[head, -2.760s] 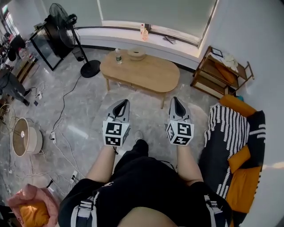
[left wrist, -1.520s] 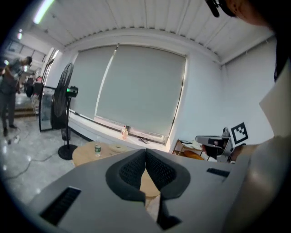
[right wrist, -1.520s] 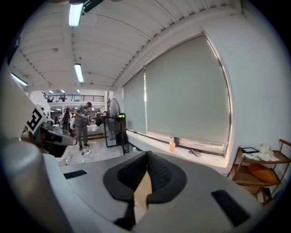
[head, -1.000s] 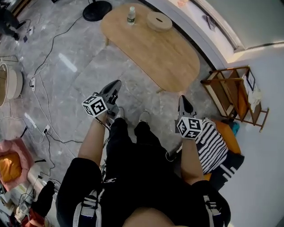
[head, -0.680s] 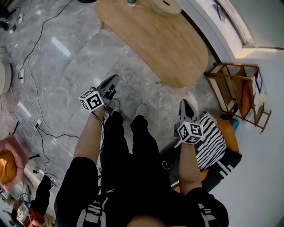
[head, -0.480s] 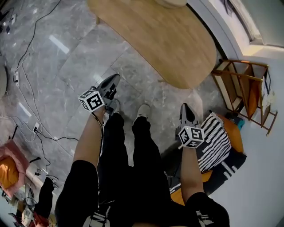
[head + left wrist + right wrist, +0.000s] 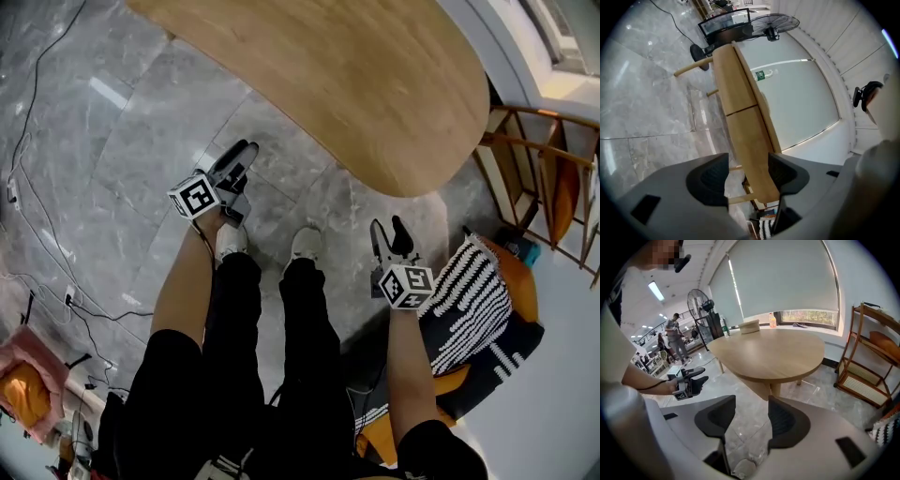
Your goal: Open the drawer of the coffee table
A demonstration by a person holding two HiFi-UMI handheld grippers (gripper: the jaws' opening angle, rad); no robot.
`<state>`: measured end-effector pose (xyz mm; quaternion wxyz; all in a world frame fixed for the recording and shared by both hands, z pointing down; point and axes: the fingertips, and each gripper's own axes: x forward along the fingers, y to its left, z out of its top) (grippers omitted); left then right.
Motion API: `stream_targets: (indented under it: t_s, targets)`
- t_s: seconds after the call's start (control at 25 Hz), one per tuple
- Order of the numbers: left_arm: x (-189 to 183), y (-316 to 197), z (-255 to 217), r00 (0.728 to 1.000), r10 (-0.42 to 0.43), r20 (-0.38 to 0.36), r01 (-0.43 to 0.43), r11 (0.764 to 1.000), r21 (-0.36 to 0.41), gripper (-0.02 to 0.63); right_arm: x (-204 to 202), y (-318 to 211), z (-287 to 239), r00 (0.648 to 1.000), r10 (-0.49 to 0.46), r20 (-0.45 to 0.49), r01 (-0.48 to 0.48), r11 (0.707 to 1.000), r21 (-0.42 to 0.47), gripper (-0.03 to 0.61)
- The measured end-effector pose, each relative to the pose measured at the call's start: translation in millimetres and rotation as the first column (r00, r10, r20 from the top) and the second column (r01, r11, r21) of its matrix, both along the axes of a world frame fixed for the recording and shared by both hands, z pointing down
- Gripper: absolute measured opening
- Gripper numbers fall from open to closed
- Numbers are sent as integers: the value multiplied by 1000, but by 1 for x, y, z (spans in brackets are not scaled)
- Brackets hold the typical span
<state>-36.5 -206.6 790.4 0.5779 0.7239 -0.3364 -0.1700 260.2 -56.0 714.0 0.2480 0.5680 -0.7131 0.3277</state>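
The oval wooden coffee table (image 7: 356,75) fills the top of the head view. In the left gripper view its side panel (image 7: 740,126) runs lengthwise, tilted, with a seam across it. My left gripper (image 7: 246,157) hangs low over the floor, short of the table's near edge, pointing at that panel (image 7: 747,176). My right gripper (image 7: 388,227) is by the table's rounded end, aimed down at the floor before it (image 7: 751,416). On both grippers the jaws are opening with nothing between the pads. The left gripper (image 7: 693,378) also shows in the right gripper view.
A wooden shelf (image 7: 553,159) stands right of the table, with a striped black-and-white cushion (image 7: 469,300) just right of my right gripper. Cables (image 7: 37,234) trail over the grey floor at left. A bottle (image 7: 761,75) and a wooden box (image 7: 749,326) stand on the table's far end. A fan (image 7: 776,26) is beyond.
Both grippers have sunk toward the floor and the table now looms closer. Their jaws, shut earlier, now stand apart.
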Motion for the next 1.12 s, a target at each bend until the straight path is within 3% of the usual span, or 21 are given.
stream_targets:
  t_s: [0.12,0.24,0.48,0.64,0.76,0.96,1.12]
  targets:
    - [28,-15,32,998,24,-54,-25,1000,-7,265,14,-14,29,1000,1,-10,-1,999,33,242]
    - [56,-34,47,991,87,-100,-77,992,105,270,24,-28,51,1000,-11,-7,12,997,73,253]
    - [82,-64,48,958,130,-257,-78,976,204,276,23,-54,79,996,-81,-27,84,984,160,275]
    - [87,-80,50,932,124,-341,-49,974,220,285,25,-69,75,996,-89,-4,87,968,237,281]
    - [92,-87,47,922,131,-364,-37,966,255,290,28,-80,68,996,-86,30,74,955,289,279]
    - [91,-90,48,895,104,-435,9,968,250,288,21,-87,68,991,-134,13,125,947,296,270]
    - [88,-92,52,895,83,-438,31,968,248,259,12,-83,68,986,-167,7,157,941,299,255]
